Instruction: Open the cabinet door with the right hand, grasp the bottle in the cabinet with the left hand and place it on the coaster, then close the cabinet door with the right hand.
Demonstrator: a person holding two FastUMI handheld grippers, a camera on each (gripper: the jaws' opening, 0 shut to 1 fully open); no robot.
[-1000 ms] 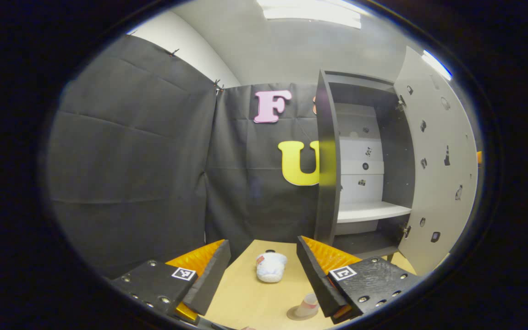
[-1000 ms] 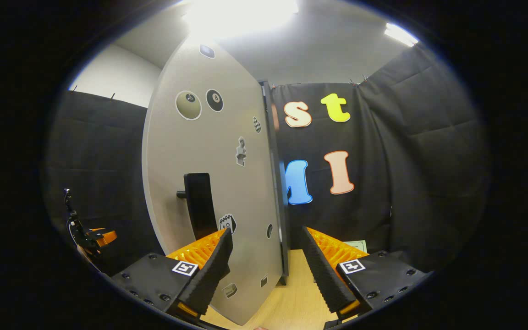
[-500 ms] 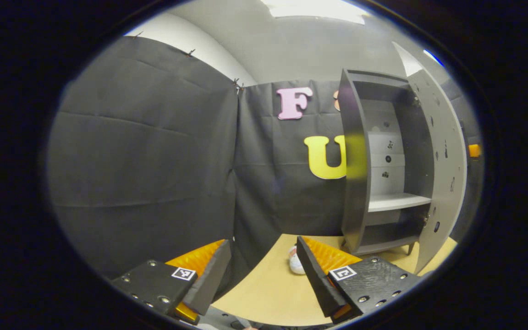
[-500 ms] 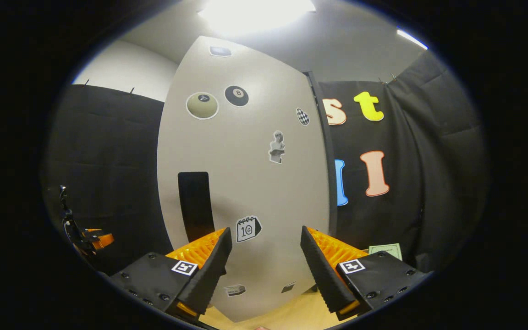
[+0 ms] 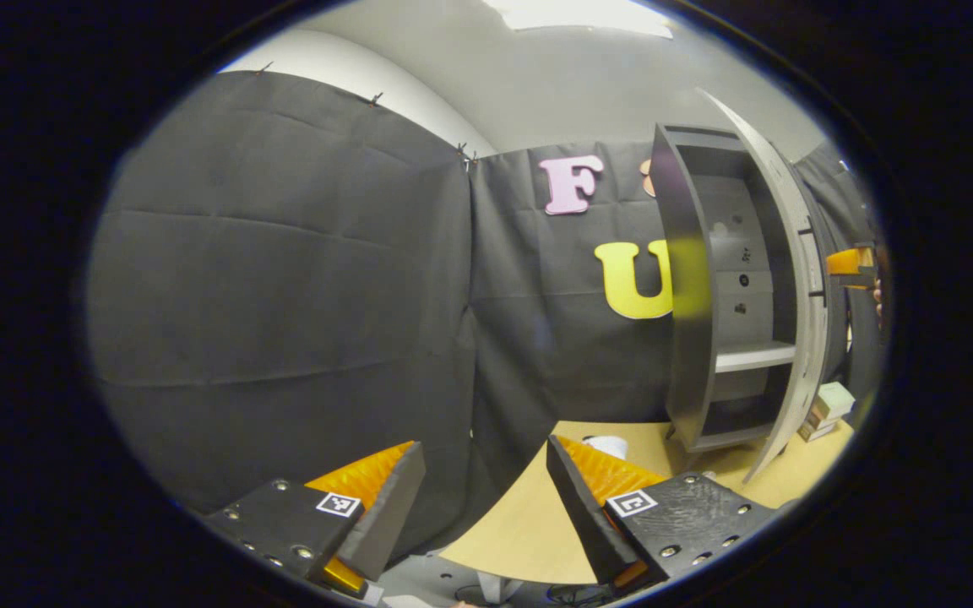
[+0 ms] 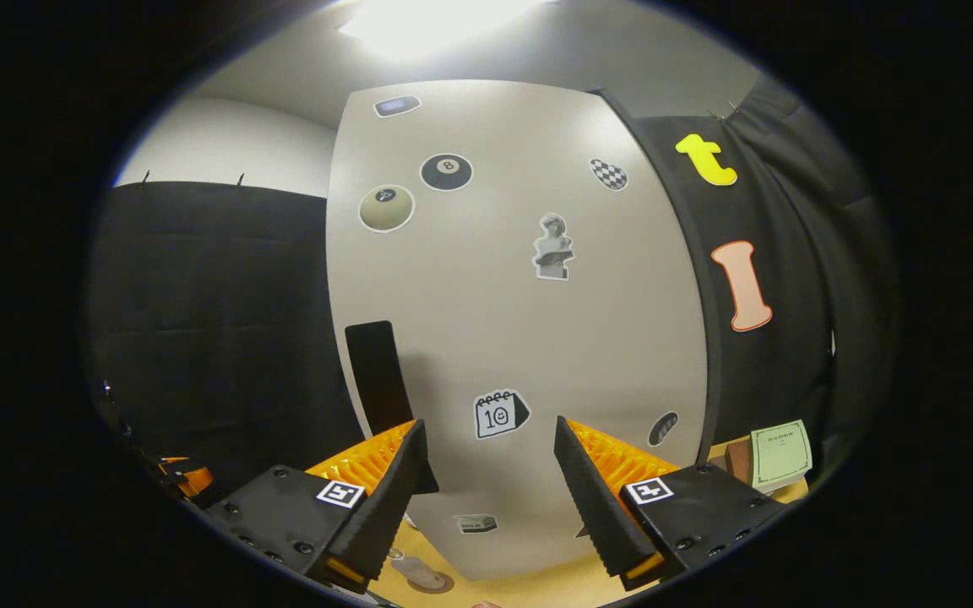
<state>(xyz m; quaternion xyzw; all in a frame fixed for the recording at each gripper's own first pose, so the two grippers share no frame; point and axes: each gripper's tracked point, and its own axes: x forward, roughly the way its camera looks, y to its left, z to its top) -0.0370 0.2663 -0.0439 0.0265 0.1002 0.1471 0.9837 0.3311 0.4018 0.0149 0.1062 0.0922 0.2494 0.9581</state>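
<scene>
In the left gripper view my left gripper (image 5: 482, 498) is open and holds nothing. It hangs over the near edge of the wooden table (image 5: 529, 523). A white bottle (image 5: 611, 445) peeks over one fingertip, standing on the table left of the grey cabinet (image 5: 693, 295). The cabinet door (image 5: 795, 279) is partly swung in, and the other gripper (image 5: 848, 262) is behind it. In the right gripper view my right gripper (image 6: 486, 498) is open, facing the stickered front of the door (image 6: 520, 321). The black handle (image 6: 377, 376) is just above its left finger. A brown coaster (image 6: 423, 579) lies low on the table.
Small stacked boxes (image 5: 826, 404) sit on the table right of the cabinet, and a green-labelled box (image 6: 780, 456) lies beside the door's hinge side. Black cloth walls stand close behind and to the left. An empty shelf (image 5: 752, 356) crosses the cabinet's inside.
The door has swung well toward the cabinet, its front now square to my right gripper. My left gripper has drawn back and turned left, so the bottle and cabinet slid right.
</scene>
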